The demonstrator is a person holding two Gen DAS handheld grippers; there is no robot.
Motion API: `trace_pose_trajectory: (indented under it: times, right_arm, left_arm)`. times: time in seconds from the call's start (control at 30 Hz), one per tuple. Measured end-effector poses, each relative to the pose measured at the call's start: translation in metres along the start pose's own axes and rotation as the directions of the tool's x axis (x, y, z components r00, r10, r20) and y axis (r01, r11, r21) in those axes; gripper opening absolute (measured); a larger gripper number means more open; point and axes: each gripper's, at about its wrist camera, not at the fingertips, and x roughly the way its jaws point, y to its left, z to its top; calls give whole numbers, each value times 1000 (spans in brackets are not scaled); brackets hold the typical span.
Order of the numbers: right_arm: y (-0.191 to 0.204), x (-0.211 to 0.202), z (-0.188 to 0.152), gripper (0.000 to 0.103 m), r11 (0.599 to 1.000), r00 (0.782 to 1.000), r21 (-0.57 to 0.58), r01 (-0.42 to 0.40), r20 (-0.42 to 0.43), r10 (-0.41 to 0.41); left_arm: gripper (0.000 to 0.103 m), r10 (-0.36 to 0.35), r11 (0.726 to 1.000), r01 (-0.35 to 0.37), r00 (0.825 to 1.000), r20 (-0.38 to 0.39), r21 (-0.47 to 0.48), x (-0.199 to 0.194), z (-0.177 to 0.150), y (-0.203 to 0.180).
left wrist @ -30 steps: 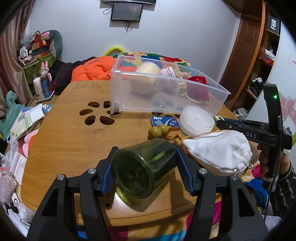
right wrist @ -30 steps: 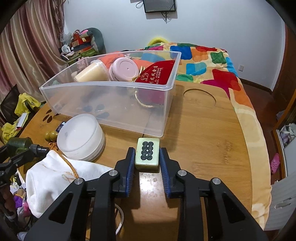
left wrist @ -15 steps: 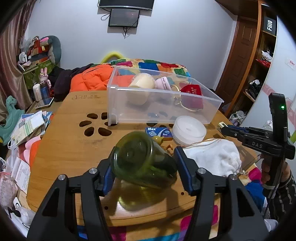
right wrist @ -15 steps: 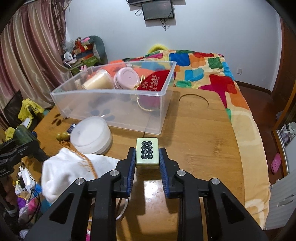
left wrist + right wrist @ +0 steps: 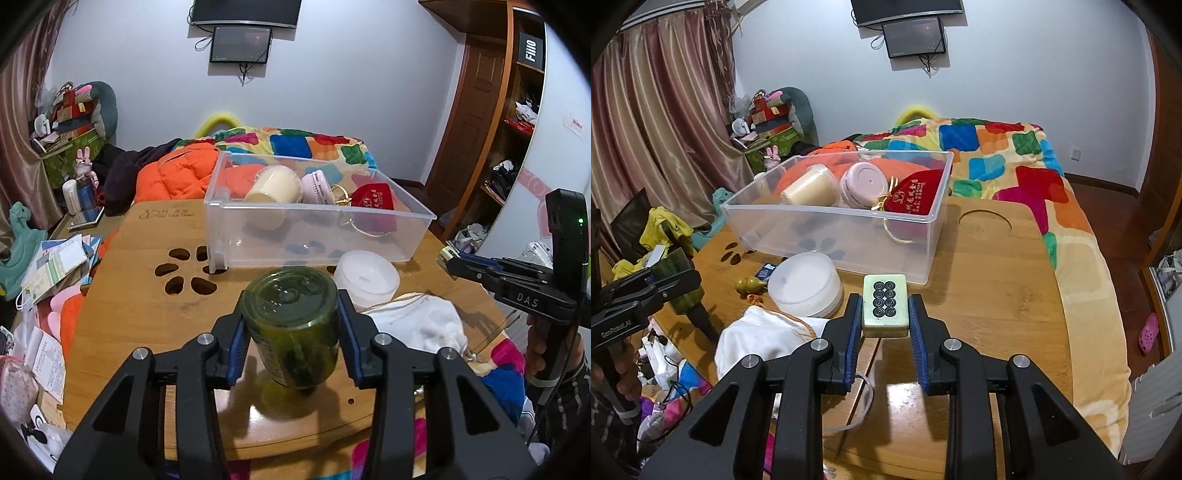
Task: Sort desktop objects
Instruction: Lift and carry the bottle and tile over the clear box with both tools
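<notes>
My left gripper (image 5: 291, 325) is shut on a dark green glass bottle (image 5: 291, 317), held above the wooden table with its base toward the camera. My right gripper (image 5: 884, 314) is shut on a pale green mahjong tile (image 5: 885, 305) with black circles, lifted above the table. A clear plastic bin (image 5: 314, 236) stands at the table's back and holds a cream jar (image 5: 273, 186), a pink case (image 5: 319, 186) and a red pouch (image 5: 373, 197); the bin also shows in the right wrist view (image 5: 846, 229). The left gripper also shows in the right wrist view (image 5: 653, 288).
A white round container (image 5: 805, 288), a white cloth bag (image 5: 764, 339), a small yellow gourd (image 5: 750, 285) and a blue box (image 5: 766, 271) lie on the wooden table (image 5: 997, 280) in front of the bin. Papers and clutter lie left of the table (image 5: 55, 266). A bed lies behind.
The left gripper lifted the green bottle off the table and turned it from lying sideways to base-forward. The right gripper rose and drew back a little with the tile.
</notes>
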Motion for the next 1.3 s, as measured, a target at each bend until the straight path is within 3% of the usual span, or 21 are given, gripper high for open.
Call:
trace_pose_trajectory:
  times: [0.5,0.7,1.3]
  right_arm:
    - [3,-15,8,22,1000,999,-7,-8,31,8]
    - [5,-21,16,22,1000,999,-20,2,38,-1]
    - [8,-21,49,22,998,999,-51,22,47,-20]
  left_arm:
    - [41,6,998,-10,999,50,66,-10,25,-16]
    - [41,-41,997,37,998,49,72,-12,42,-16]
    - [41,-75,993,70,996,54,90,3,99,-5]
